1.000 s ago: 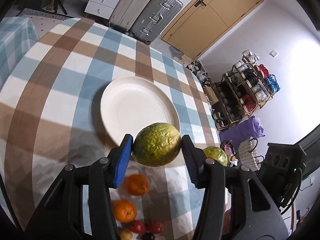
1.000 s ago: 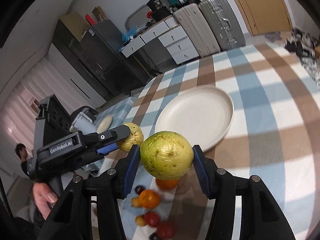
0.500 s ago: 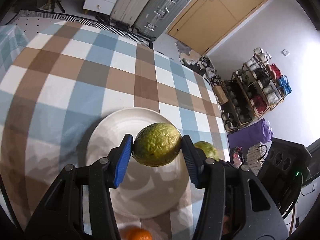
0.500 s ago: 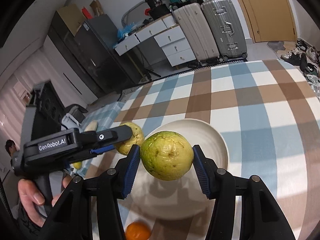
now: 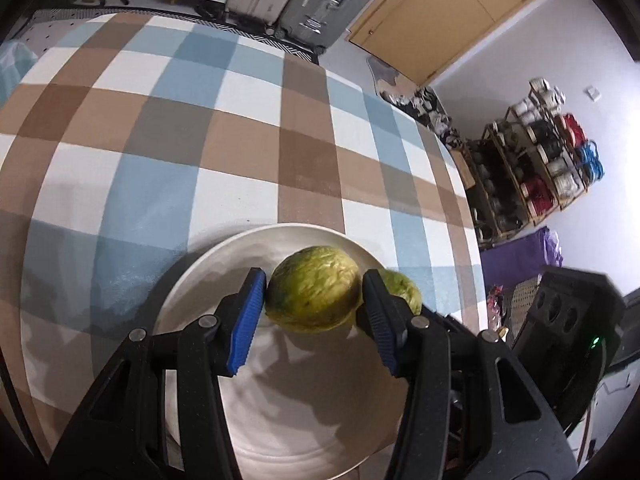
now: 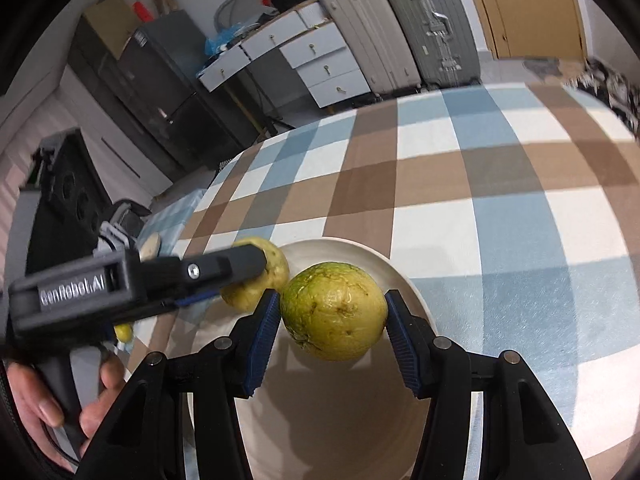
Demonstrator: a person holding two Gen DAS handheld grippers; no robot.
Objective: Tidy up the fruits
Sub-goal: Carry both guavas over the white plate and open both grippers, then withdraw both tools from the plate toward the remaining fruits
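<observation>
Carrying one green-yellow fruit apiece, both grippers hang over the white plate on the checked tablecloth. The left gripper is clamped on a wrinkled fruit, its blue pads pressed to either side; the right gripper grips a smoother, speckled fruit the same way. In the right wrist view the left gripper's fruit sits just beside the right one, over the plate's near-left rim, so the two tools are crowded.

To set them down well, I judge it best to lower each fruit until it rests on the flat of the plate, not the sloped rim, keep them slightly apart, and only then ease the jaws apart. Round fruit will likely roll if dropped, so release low and withdraw straight back.
</observation>
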